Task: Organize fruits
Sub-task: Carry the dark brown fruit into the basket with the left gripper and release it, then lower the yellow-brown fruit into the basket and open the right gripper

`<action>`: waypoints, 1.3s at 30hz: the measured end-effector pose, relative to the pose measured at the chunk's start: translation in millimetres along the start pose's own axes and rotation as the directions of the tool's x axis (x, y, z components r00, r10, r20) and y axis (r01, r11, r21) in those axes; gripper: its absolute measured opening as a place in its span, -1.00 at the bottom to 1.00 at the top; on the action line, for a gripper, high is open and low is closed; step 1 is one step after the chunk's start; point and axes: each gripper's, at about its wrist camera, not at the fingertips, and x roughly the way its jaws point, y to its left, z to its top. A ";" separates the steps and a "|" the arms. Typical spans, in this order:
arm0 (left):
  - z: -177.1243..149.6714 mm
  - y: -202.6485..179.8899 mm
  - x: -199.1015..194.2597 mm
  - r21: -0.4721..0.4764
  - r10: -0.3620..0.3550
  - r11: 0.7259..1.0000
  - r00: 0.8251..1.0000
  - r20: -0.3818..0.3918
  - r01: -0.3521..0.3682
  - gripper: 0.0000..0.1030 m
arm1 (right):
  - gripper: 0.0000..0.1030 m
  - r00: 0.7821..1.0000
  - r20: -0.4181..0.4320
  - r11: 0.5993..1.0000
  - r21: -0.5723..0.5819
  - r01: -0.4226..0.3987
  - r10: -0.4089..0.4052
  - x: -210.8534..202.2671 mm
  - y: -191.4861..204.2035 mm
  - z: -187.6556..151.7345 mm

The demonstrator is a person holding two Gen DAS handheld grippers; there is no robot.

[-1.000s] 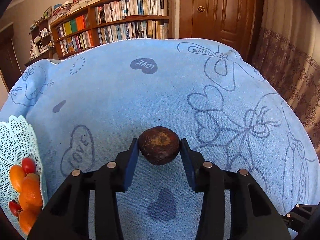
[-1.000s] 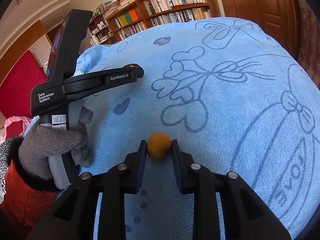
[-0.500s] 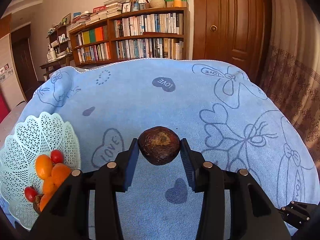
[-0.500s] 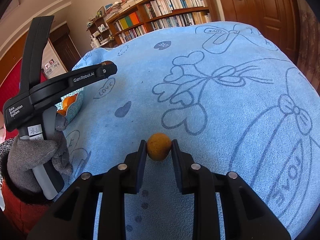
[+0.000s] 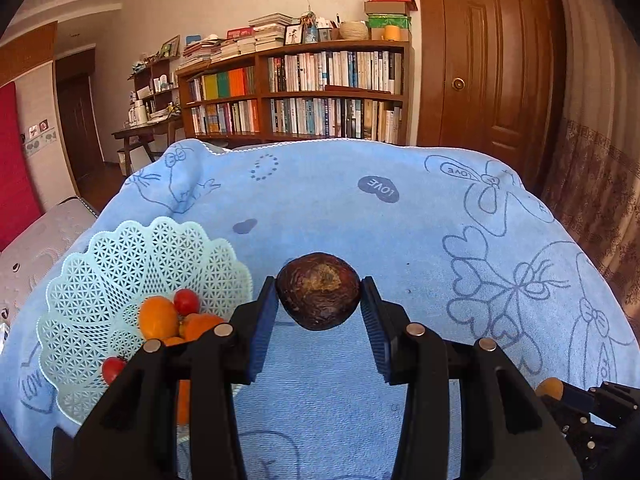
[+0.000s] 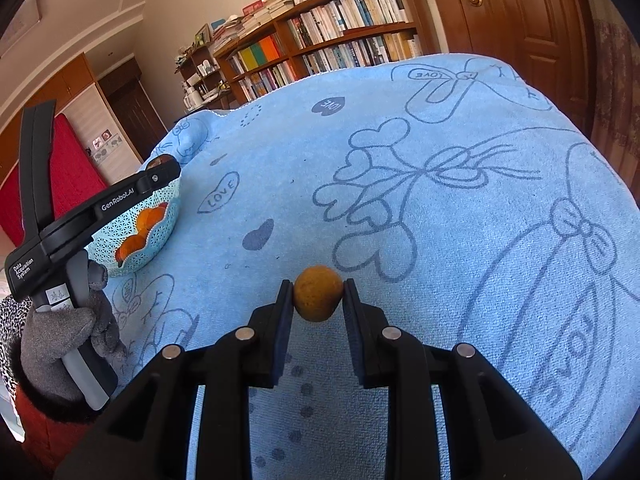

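Observation:
My left gripper [image 5: 319, 300] is shut on a dark brown, wrinkled round fruit [image 5: 318, 295], held above the blue towel just right of the basket. The pale green lattice basket [image 5: 120, 256] sits at the left and holds orange fruits [image 5: 158, 317] and small red ones [image 5: 186, 301]. My right gripper [image 6: 318, 294] is shut on a small yellow-brown round fruit [image 6: 319, 293] over the towel. In the right wrist view the left gripper [image 6: 158, 168] hangs over the basket [image 6: 160, 232], held by a grey-gloved hand [image 6: 60, 344].
A blue towel [image 5: 400, 232] with heart and bow drawings covers the whole work surface. A bookshelf [image 5: 320, 88] and a wooden door [image 5: 492, 60] stand behind it. A mattress edge [image 5: 40, 236] lies at the far left.
The left gripper has lifted the dark fruit and swung left, so the basket now lies much closer beside its fingers. The right gripper still holds its fruit, barely moved.

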 end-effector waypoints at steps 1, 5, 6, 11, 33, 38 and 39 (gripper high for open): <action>-0.6 4.6 -0.9 -0.008 0.009 1.000 1.000 0.002 -0.008 -0.16 | -0.51 1.000 0.002 1.000 0.002 -0.003 0.003 -0.8 1.0 0.8; -3.5 25.4 -2.6 -0.038 0.041 0.998 0.999 0.001 -0.041 -0.16 | -0.51 1.000 0.004 1.000 0.000 -0.013 0.013 -0.8 7.3 2.2; -4.0 30.4 -2.5 -0.042 0.050 0.998 0.999 -0.001 -0.050 -0.16 | -0.51 1.000 0.002 1.000 -0.001 -0.014 0.014 -0.1 9.2 2.4; -6.3 58.0 -4.3 -0.068 0.092 0.993 0.996 -0.003 -0.092 -0.16 | -0.51 1.000 0.001 1.000 -0.006 -0.025 0.025 2.2 19.6 5.2; -2.2 121.8 -13.1 -0.150 0.178 0.973 0.984 0.008 -0.175 0.27 | -0.51 0.993 -0.020 0.984 -0.134 -0.121 0.120 26.1 98.5 35.4; -3.5 135.1 -19.8 -0.155 0.207 0.967 0.978 0.018 -0.202 0.58 | -0.51 0.985 -0.033 0.975 -0.145 -0.171 0.168 39.3 122.5 47.2; -3.8 137.9 -21.4 -0.157 0.214 0.965 0.977 0.021 -0.208 0.63 | -0.51 0.983 -0.039 0.971 -0.151 -0.183 0.179 43.5 129.5 50.6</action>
